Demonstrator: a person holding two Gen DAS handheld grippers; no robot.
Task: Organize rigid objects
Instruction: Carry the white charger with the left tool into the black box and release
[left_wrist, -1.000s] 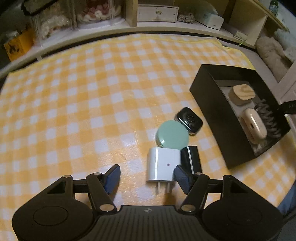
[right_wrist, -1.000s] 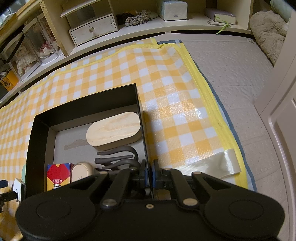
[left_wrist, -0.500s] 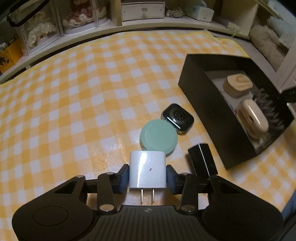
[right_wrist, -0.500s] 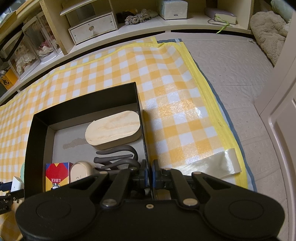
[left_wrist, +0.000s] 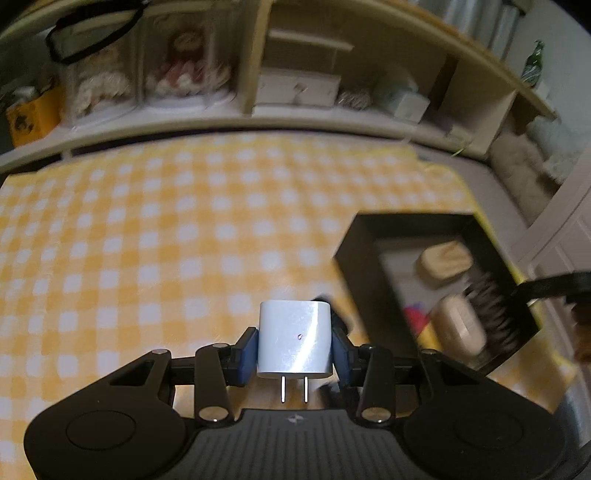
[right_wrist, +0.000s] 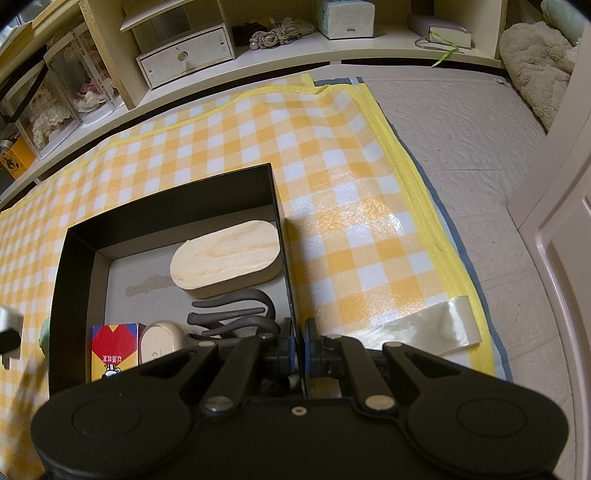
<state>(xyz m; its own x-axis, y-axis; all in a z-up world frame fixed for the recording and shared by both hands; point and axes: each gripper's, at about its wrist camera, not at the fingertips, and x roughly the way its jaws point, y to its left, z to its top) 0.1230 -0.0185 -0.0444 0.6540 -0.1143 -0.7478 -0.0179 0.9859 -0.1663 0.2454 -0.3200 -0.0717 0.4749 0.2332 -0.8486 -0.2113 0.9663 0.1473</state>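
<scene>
- Yellow-and-white checked mat (right_wrist: 332, 155) spread on a pale quilted floor covering; low shelving along the back with a white drawer unit (right_wrist: 186, 55) and clear cases of dolls.
- Left gripper (left_wrist: 294, 345): jaws closed on a white plug-in charger (left_wrist: 294, 338), blue pads pressed to its two sides, the two metal prongs pointing back toward the camera. Charger is lifted clear of the mat.
- Left view is motion-blurred; something dark sits just behind the charger, too smeared to name.
- Black box (left_wrist: 364, 269) lies right of the charger on the mat, open at the top.
- Right gripper (right_wrist: 298, 345): jaws pinched shut on the right-hand wall of the black box (right_wrist: 77, 236), one pad inside, one outside.
- Inside the box, from the right view: oval wooden block (right_wrist: 225, 254) at the far end, dark grey curved piece (right_wrist: 236, 312) near the gripper, beige rounded case (right_wrist: 160, 341) beside a red, yellow and blue carton (right_wrist: 112, 345).
- Glossy strip of tape (right_wrist: 417, 328) holds the mat's near corner down.
</scene>
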